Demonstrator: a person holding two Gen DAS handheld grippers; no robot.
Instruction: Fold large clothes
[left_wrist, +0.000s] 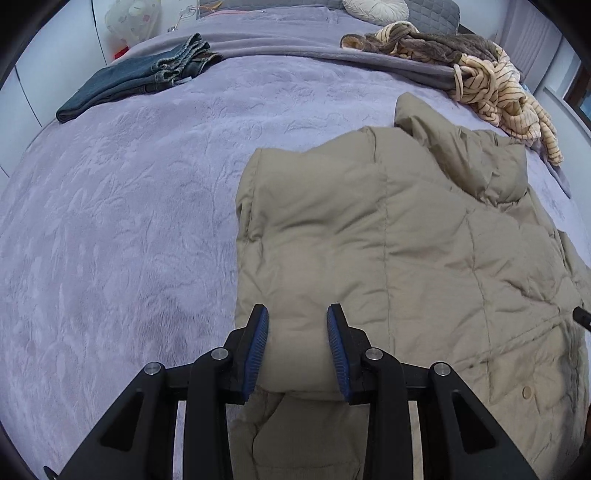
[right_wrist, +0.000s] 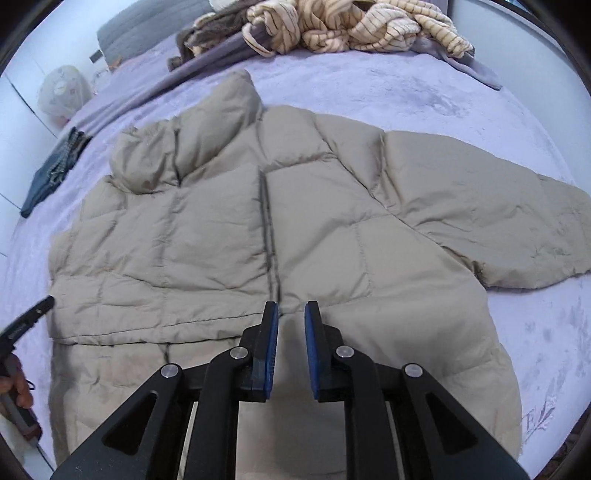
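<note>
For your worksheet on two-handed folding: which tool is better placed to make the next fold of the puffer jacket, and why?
Probably the left tool: its pads already pinch a sleeve of the beige puffer jacket. The right tool hovers over the hem, gripping nothing.

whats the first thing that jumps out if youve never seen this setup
A big tan puffer jacket spread across the lilac bedspread, one sleeve stretched out flat. The left gripper pinches a puffy fold of it. Folded jeans and a heap of striped clothes lie at the far end.
</note>
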